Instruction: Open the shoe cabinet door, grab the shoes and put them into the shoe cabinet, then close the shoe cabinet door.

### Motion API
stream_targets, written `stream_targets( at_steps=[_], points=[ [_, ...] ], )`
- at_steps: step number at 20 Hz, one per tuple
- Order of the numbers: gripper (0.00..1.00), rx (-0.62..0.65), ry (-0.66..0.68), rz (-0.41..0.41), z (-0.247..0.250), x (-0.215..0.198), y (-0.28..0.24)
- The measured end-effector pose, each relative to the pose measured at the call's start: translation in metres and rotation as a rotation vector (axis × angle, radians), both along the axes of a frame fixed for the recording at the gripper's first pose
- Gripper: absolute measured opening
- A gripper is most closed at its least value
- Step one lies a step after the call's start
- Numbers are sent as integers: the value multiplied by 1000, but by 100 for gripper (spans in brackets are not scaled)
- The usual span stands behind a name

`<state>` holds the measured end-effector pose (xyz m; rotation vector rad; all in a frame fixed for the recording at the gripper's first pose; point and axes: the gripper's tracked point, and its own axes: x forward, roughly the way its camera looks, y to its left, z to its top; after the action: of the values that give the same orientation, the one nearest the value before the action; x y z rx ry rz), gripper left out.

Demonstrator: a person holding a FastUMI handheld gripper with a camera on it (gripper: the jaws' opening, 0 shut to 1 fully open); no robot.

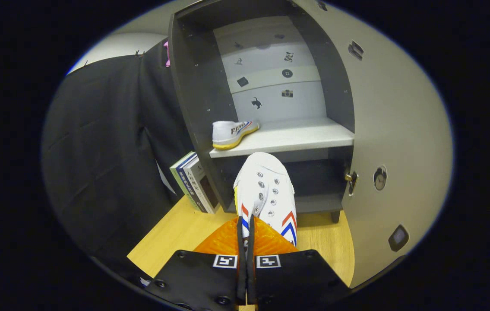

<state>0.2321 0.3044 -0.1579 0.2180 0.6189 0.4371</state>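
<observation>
Left and beyond hand-held gripper point(245, 242): books point(193, 181) leaning by shoe cabinet point(193, 86), first sneaker point(232, 133) on shelf point(288, 137). Fingers nearly closed, pinching second sneaker's point(266, 190) collar edge, toe just short of shelf. Risk: thin grip, possible slip or toe strike on shelf lip. Right: open door point(396, 129). Below: pale wooden surface point(175, 233), black cloth wall at left.

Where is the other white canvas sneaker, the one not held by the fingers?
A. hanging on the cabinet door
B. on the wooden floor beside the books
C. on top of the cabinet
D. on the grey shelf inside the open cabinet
D: the other white canvas sneaker lies on the grey shelf of the open dark cabinet, beyond the gripper, whose fingers are closed on the held white sneaker.
</observation>
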Motion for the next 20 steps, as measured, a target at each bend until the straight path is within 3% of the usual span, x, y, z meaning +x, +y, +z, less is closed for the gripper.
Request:
stream_targets(
  at_steps=[10, 20],
  points=[
    [2, 50, -106, -81, 53, 116, 18],
    [2, 58, -128, -182, 51, 226, 32]
  ],
)
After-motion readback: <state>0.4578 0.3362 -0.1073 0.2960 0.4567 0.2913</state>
